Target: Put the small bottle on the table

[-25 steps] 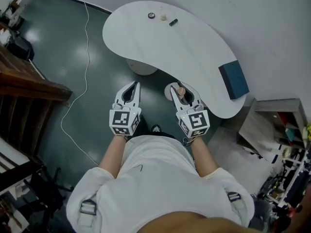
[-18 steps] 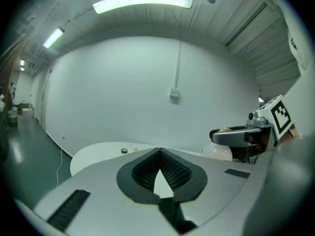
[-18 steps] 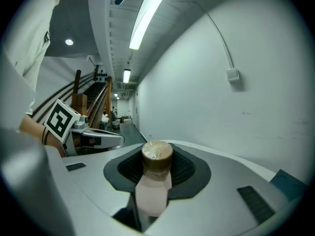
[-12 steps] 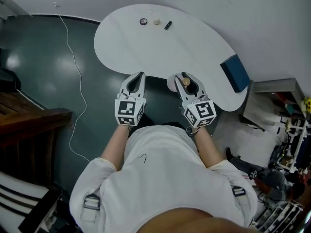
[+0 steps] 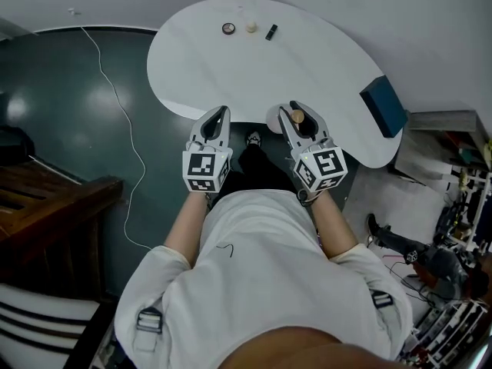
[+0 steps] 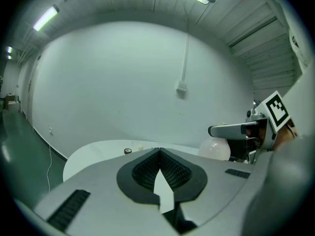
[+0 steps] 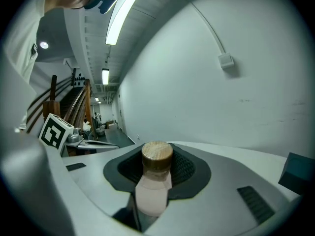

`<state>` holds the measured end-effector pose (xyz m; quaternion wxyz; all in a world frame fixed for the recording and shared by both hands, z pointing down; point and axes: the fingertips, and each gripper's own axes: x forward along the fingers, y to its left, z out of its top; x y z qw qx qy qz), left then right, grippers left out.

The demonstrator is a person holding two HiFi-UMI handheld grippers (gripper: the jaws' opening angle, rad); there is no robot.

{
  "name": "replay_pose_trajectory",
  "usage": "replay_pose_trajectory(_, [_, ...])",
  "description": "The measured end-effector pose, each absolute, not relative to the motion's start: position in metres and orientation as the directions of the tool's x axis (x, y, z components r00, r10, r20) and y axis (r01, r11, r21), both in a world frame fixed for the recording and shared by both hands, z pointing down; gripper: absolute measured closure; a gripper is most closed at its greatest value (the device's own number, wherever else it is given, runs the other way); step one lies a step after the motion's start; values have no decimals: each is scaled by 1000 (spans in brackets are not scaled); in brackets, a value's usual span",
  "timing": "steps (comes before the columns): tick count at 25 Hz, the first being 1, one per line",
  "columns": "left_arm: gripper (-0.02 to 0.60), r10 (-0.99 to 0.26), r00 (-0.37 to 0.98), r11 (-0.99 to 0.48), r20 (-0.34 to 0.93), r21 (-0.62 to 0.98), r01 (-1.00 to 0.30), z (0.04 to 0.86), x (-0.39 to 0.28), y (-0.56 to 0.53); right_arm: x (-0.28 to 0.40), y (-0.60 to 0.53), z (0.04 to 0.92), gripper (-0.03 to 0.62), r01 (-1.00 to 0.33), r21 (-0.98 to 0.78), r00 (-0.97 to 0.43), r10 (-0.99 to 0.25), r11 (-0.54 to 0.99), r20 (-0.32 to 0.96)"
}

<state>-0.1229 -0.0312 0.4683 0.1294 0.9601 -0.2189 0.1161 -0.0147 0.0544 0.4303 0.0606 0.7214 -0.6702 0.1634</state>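
Right gripper point(image 5: 295, 109) has its jaws partly closed and clamped on the small bottle point(image 7: 153, 183). Pads press the pale pinkish body from both sides, bottle upright, brown cork-like stopper point(image 7: 157, 154) sticking up above the jaws. Left gripper point(image 5: 217, 114) is empty, jaw tips closed together, only a thin wedge of gap further back between the pads, as the left gripper view shows. Head view: both grippers are held out side by side in front of the person, pointing at the near edge of the white curved table point(image 5: 231, 71). The bottle sits in the right jaws right at that edge, carried in the grip, not standing on the tabletop. The far end of the table has three small things in a row, close but apart: a dark ring-shaped piece point(image 5: 228, 28), a small pale piece point(image 5: 251, 27) and a short dark stick-like piece point(image 5: 271, 32), all too small to identify. A dark blue box point(image 5: 384, 104) lies at the table's right end near the wall. Floor is dark green point(image 5: 69, 114) with a thin white cable point(image 5: 127, 129) snaking across it left of the table. Brown wooden furniture point(image 5: 54, 206) is at the left edge. The person wears a white top point(image 5: 254, 283).
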Motion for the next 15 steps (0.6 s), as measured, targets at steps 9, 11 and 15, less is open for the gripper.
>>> replay_pose_trajectory(9, [569,-387,868,-870,311,190,-456,477,-59,-87,45,-5,449,480,-982,-173,15,-946,-75,325])
replay_pose_trajectory(11, [569,-387,863,-867,325,192,-461,480,-42,-102,63,-21,451,480,-982,-175,3,-945,-64,328])
replay_pose_trajectory(15, [569,-386,852,-867,354,177,-466,488,-5,-128,104,-49,456,480,-980,-193,-13,-944,-54,330])
